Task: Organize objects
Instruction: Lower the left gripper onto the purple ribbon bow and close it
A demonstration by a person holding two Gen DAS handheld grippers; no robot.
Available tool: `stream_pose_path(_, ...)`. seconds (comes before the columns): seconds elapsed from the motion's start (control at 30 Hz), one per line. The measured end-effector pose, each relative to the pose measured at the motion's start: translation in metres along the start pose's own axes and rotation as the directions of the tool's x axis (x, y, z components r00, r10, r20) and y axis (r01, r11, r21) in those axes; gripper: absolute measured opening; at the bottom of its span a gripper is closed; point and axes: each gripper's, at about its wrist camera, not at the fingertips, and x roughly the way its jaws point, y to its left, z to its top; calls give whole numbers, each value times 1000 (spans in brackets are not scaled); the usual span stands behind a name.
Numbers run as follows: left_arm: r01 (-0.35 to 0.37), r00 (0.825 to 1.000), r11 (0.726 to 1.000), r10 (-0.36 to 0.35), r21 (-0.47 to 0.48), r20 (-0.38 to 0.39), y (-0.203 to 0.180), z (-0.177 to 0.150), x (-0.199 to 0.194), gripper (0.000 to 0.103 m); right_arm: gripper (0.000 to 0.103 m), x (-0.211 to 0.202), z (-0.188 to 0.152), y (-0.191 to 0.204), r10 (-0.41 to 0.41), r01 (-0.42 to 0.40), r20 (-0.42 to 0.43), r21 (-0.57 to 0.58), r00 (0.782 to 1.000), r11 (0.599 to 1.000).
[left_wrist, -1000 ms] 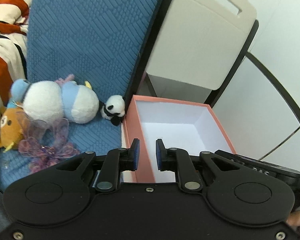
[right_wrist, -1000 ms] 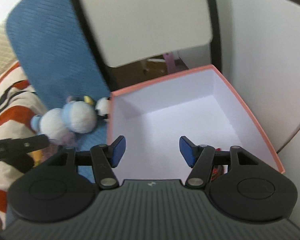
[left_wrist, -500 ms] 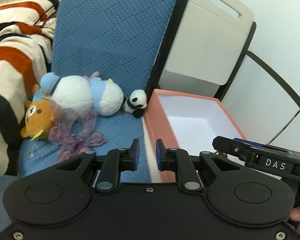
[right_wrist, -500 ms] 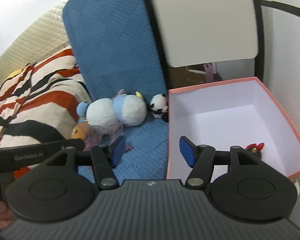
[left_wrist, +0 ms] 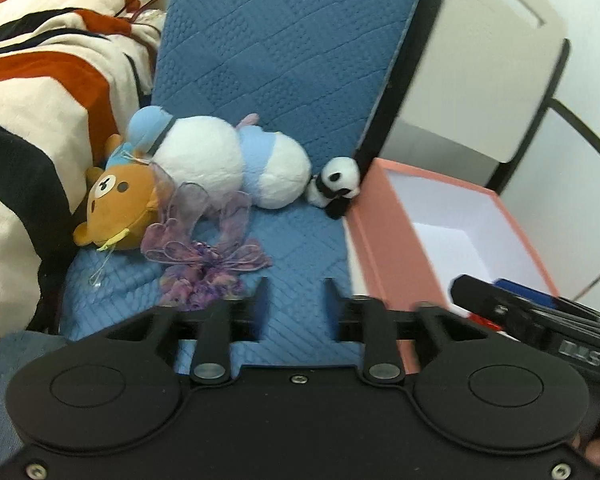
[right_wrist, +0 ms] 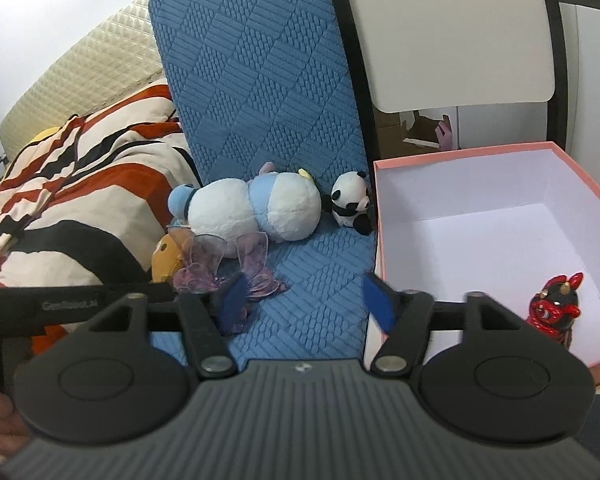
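Note:
A white-and-blue plush (left_wrist: 228,164) (right_wrist: 256,208) lies on the blue quilted mat (left_wrist: 300,240) (right_wrist: 312,264). Beside it are a brown bear plush (left_wrist: 116,208) (right_wrist: 165,256), a purple gauze bow (left_wrist: 208,252) (right_wrist: 220,268) and a small panda (left_wrist: 336,186) (right_wrist: 350,202) leaning against the pink box (left_wrist: 384,236) (right_wrist: 584,196). A red-and-black figurine (right_wrist: 558,306) stands inside the box. My left gripper (left_wrist: 296,304) hovers over the mat, jaws opening, nothing between them. My right gripper (right_wrist: 304,300) is near the box's left wall, jaws opening, empty.
A striped red, black and cream blanket (left_wrist: 40,120) (right_wrist: 72,200) lies to the left. A beige chair back with a black frame (left_wrist: 472,80) (right_wrist: 452,32) rises behind the box. White wall panels (left_wrist: 572,184) are at the right.
Both grippers have swung left from over the box toward the mat and toys. Both sets of jaws have spread wider than before.

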Motion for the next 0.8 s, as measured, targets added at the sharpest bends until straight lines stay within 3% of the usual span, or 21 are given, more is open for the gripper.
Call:
stream_pose_path(0.03, -15, 1000, 1000, 15, -2, 3, 2, 0, 5, 53, 86, 3, -1, -1, 3, -3, 6, 3, 1000, 1000)
stream_pose_path(0.13, -38, 999, 999, 38, -8, -11, 9, 3, 23, 55, 86, 14, -4, -2, 6, -6, 14, 0, 1000, 1000)
stream_pose_path(0.33, -77, 996, 996, 75, -38, -51, 29, 11, 61, 72, 86, 30, -9, -11, -17, 17, 1, 10, 1000, 1000)
stream_pose_path(0.67, -153, 978, 988, 152, 5, -144, 54, 10, 126, 71, 86, 39, -14, -24, -51, 52, -15, 23, 999, 998)
stream_pose_path(0.8, -196, 962, 980, 196, 20, -191, 62, 5, 151, 70, 86, 46, -14, -27, -53, 55, -35, 37, 998, 998)
